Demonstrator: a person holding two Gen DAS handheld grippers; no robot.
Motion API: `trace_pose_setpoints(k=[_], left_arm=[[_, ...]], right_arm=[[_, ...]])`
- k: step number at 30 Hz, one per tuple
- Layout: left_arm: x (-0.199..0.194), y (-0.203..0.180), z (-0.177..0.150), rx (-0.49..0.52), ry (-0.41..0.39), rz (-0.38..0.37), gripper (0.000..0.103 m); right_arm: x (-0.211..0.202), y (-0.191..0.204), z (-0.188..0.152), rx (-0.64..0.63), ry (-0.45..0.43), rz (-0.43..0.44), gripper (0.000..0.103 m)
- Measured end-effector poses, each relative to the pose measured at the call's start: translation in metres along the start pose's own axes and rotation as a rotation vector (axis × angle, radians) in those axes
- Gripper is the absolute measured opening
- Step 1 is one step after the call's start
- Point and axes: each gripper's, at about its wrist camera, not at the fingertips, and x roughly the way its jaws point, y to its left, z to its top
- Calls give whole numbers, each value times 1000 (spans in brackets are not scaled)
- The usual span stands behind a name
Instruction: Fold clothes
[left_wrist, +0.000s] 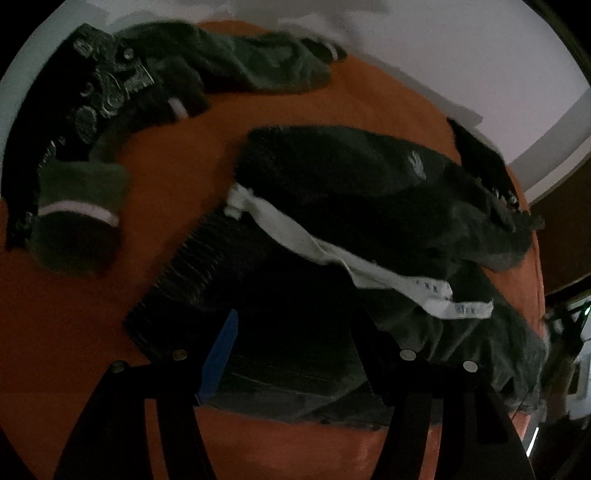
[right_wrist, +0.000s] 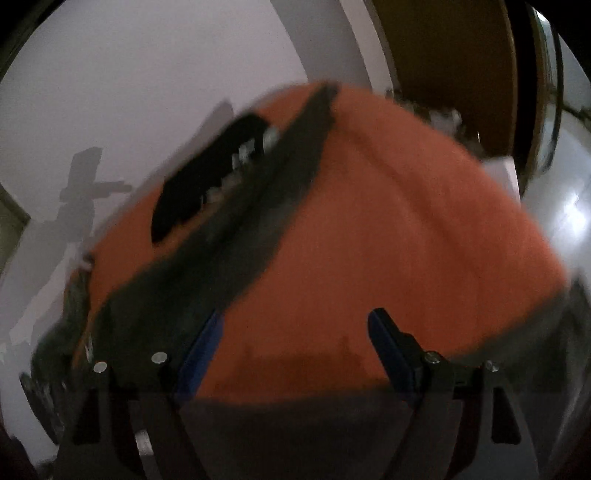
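Left wrist view first: the left gripper (left_wrist: 295, 354) hovers with its jaws parted over a dark ribbed hem, and whether the pads actually bite the cloth I can't tell in this dim light. Just beyond, the dark garment (left_wrist: 351, 192) sprawls across the middle of the orange bed cover (left_wrist: 177, 158), its white inner label strip (left_wrist: 332, 258) showing. Farther back, near the far left edge, a green jumper (left_wrist: 236, 62) lies rumpled. Right wrist view, blurred: the right gripper (right_wrist: 295, 347) hangs released, nothing between its fingers, bare cover beneath. The cloth looks soft, light and floppy; the ribbed hem corners seem the firmest place to pinch.
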Motion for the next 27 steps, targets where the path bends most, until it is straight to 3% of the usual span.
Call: trace_pose_setpoints(k=[5,12,14,18,22,24,27], left_arm=[[-1,10,11,128,-121,66,66],[10,56,-16,13,-13,41,69],[4,71,-30,-11,-13,55,69],[-24,117,-72,-166,-92,129,72],[-12,163,-110,-361,-9,48,73],[-5,170,-116,-407,23,9,73],[-7,165,-111,-415,-2,-96,73]], right_arm=[[8,25,-53,-37,66,36,81],[-16,61,-91,-163,104,58,81],[-30,58,-103,-190,93,49,81],[-60,36,-126,-194,77,1,81],[-96,-9,-155,-83,89,-28,81],[-112,-33,-171,-24,80,-25,81],[-125,-72,-189,82,79,-8,81]])
